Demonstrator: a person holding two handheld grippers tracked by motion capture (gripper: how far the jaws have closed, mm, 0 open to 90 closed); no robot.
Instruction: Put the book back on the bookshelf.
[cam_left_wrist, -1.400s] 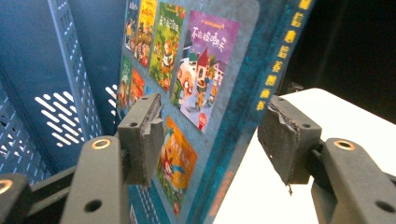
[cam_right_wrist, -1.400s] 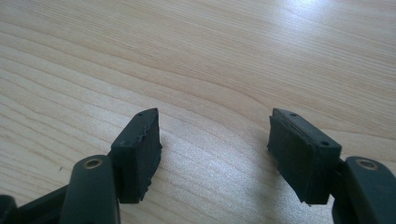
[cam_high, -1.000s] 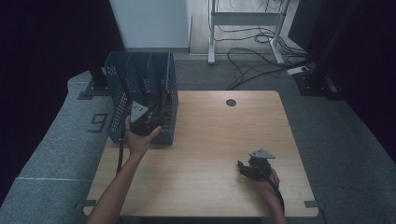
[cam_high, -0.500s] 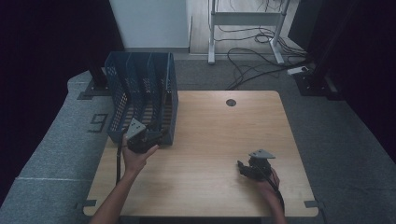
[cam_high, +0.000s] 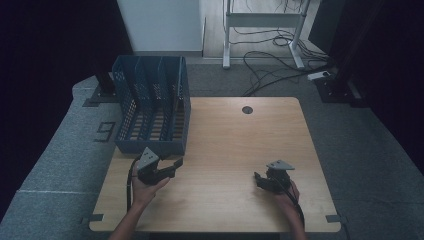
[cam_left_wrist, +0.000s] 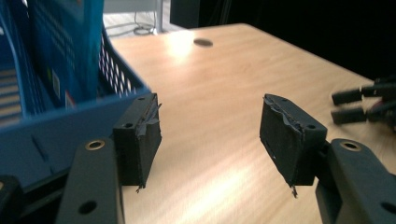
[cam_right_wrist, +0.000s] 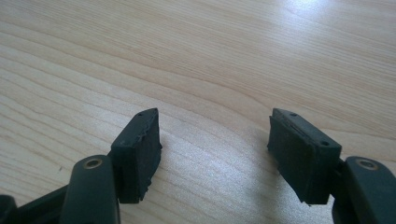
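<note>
Blue file rack (cam_high: 152, 102) sits upper left of the high view, on the table's (cam_high: 225, 145) far left corner, upright, with its dividers running away from you. In the left gripper view its mesh wall and blue front lip (cam_left_wrist: 60, 116) take the left side of the frame.

Your left gripper (cam_high: 172, 164) is lower left of centre in the high view, just in front of the rack's near edge, pointing right and slightly up-frame. Jaws stand apart with nothing between them; in the left gripper view there is only bare wood in the gap (cam_left_wrist: 210, 135). Its left pad (cam_left_wrist: 140, 140) is close against the rack's lip; can't tell whether it touches.

The table's round cable hole (cam_high: 247, 109) is at upper centre, well apart from both grippers.

Your right gripper (cam_high: 259, 178) is lower right in the high view, low over the tabletop, pointing left. Jaws are parted and hold nothing, with plain wood grain between the pads (cam_right_wrist: 215, 154). It is well apart from the rack.
</note>
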